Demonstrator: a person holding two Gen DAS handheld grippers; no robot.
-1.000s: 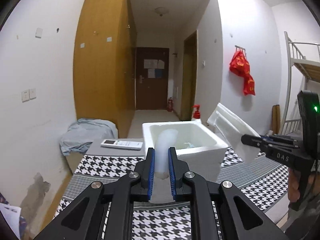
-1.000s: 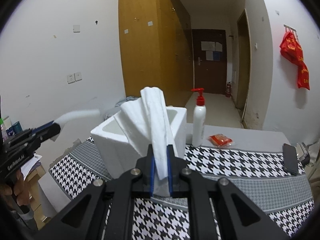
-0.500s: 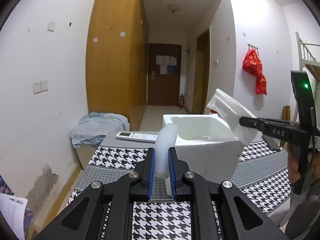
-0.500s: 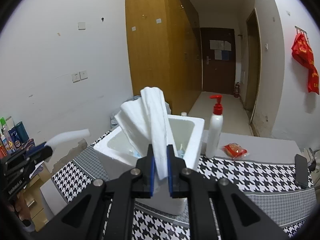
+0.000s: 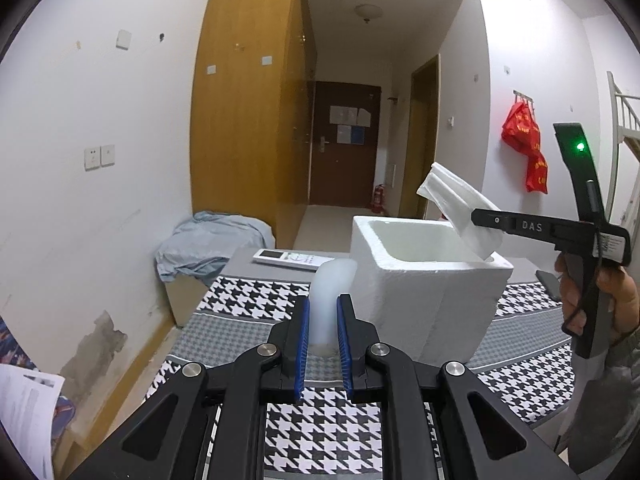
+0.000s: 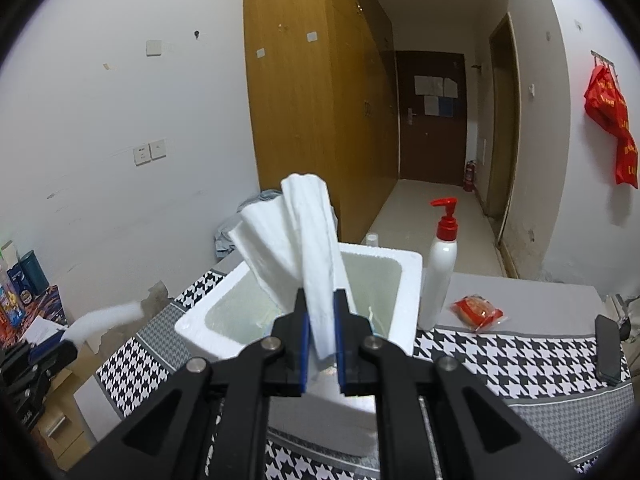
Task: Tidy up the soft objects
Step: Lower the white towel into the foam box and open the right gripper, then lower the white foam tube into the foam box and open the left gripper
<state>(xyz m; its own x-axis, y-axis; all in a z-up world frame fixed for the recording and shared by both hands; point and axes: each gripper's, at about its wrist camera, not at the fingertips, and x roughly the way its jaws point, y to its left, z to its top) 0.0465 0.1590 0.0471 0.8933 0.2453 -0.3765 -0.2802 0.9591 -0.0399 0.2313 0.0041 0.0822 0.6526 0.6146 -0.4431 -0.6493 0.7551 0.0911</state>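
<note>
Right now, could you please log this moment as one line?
left gripper: shut on foam piece | right gripper: shut on folded tissue | over foam box

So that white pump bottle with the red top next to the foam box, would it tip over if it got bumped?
Probably yes. The pump bottle is tall and narrow, standing upright on a small base, so a knock near the top would likely topple it. The foam box close beside it might catch it on that side. How full it is can't be seen.
</note>
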